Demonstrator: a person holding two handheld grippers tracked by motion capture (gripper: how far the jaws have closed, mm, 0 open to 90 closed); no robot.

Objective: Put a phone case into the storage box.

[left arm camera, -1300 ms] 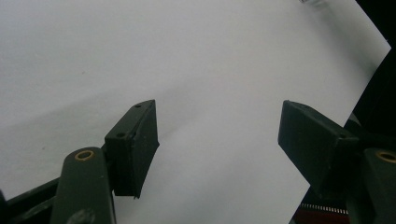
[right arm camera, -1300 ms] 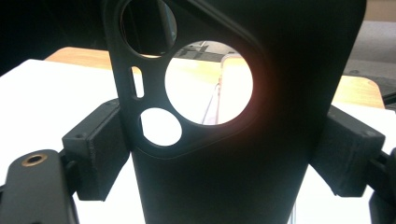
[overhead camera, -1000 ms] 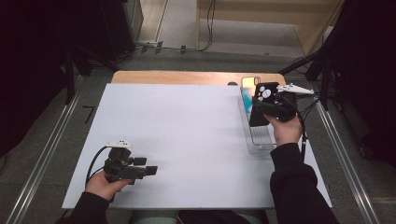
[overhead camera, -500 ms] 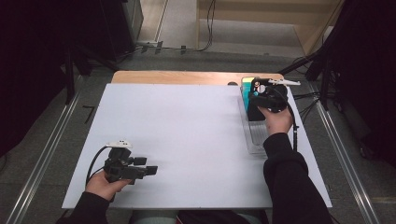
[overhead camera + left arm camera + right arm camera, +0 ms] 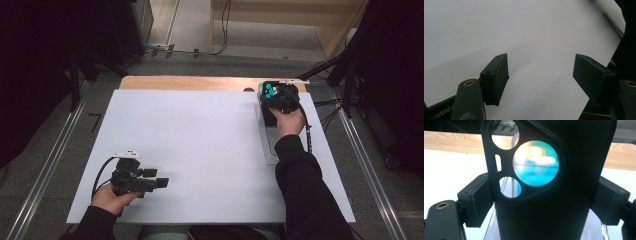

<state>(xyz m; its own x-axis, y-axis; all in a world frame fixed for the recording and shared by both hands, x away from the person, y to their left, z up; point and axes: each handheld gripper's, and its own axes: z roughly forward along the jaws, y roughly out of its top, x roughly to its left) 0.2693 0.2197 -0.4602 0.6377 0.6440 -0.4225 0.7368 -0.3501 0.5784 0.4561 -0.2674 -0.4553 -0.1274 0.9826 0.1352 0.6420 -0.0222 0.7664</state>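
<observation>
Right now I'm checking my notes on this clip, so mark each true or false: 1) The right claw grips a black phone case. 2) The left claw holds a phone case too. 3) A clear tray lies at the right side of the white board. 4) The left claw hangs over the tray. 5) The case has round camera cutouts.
1) True: the right claw is clamped on the black phone case, pads on both sides.
2) False: the left claw is open with nothing between its jaws.
3) True: the clear tray lies at the right side of the white board.
4) False: it sits at the board's near left corner, far from the tray.
5) True: round cutouts show in the right gripper view.
</observation>
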